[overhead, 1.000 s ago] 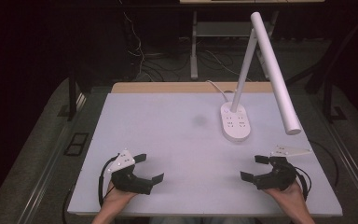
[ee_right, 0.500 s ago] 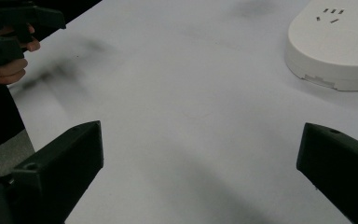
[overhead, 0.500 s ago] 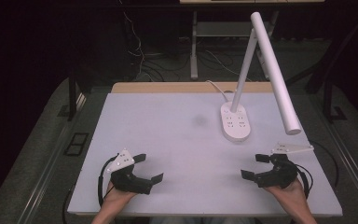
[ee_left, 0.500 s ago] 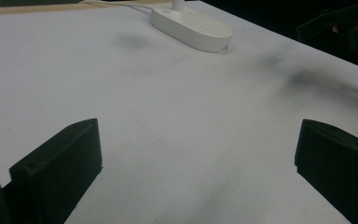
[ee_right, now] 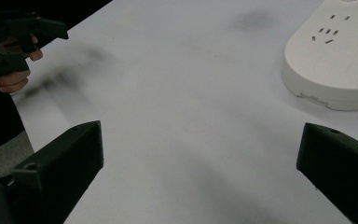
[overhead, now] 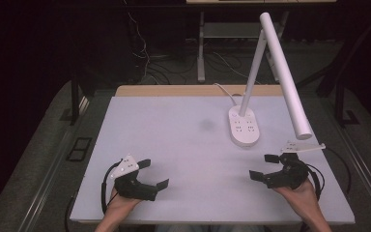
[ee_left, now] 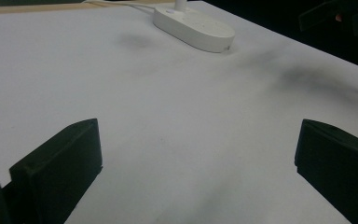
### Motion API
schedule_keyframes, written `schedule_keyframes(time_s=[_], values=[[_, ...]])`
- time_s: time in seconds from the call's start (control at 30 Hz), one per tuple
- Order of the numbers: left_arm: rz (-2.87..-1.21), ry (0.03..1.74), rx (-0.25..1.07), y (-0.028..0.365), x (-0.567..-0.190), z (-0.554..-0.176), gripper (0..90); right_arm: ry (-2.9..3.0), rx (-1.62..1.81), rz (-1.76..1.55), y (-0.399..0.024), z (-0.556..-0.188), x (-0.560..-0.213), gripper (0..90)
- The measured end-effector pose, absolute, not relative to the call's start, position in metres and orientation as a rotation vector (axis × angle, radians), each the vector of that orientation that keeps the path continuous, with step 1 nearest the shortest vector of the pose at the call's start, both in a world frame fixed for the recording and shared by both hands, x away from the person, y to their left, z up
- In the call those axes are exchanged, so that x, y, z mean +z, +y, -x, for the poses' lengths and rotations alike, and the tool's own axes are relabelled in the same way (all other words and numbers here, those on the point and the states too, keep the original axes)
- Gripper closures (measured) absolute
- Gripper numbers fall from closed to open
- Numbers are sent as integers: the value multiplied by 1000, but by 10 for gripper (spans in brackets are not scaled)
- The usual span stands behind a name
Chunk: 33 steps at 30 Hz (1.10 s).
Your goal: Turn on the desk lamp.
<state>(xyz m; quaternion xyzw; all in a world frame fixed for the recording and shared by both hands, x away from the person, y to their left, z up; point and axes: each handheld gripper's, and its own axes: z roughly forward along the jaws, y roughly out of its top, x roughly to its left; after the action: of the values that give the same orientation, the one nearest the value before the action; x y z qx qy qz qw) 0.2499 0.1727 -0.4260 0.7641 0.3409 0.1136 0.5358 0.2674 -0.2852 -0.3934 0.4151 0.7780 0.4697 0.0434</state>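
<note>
Leftmost, my left gripper (overhead: 147, 175) rests at the near-left edge of the white table (overhead: 174, 130), jaws spread wide with nothing between them. From it, the desk lamp (overhead: 270, 82) lies toward 1 o'clock, well apart, as my left gripper view confirms with the lamp base (ee_left: 193, 28) far up the board. Centre of the table is bare save a faint grey smudge (overhead: 206, 124). Right of that, the oval base (overhead: 244, 126), bearing socket holes, runs its long axis from 12 to 6 o'clock; the white stem rises from its far end and the tube head slopes down toward 5 o'clock. My right gripper (overhead: 265, 166) sits near-right, jaws likewise wide and empty, with the base at its 11 o'clock. I judge my right hand (overhead: 302, 195) the nearer. Count: one lamp, one table, two grippers.
</note>
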Motion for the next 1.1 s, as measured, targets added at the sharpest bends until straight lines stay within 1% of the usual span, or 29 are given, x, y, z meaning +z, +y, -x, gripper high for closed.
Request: schedule_keyframes(time_s=[0.6,1.1], values=[[-1822,815,277,174,-426,-250,0,2361,1424,-1257,-291,-290,-371,13],[-1816,820,280,174,-426,-250,0,2373,1383,-1262,-288,-312,-367,13]])
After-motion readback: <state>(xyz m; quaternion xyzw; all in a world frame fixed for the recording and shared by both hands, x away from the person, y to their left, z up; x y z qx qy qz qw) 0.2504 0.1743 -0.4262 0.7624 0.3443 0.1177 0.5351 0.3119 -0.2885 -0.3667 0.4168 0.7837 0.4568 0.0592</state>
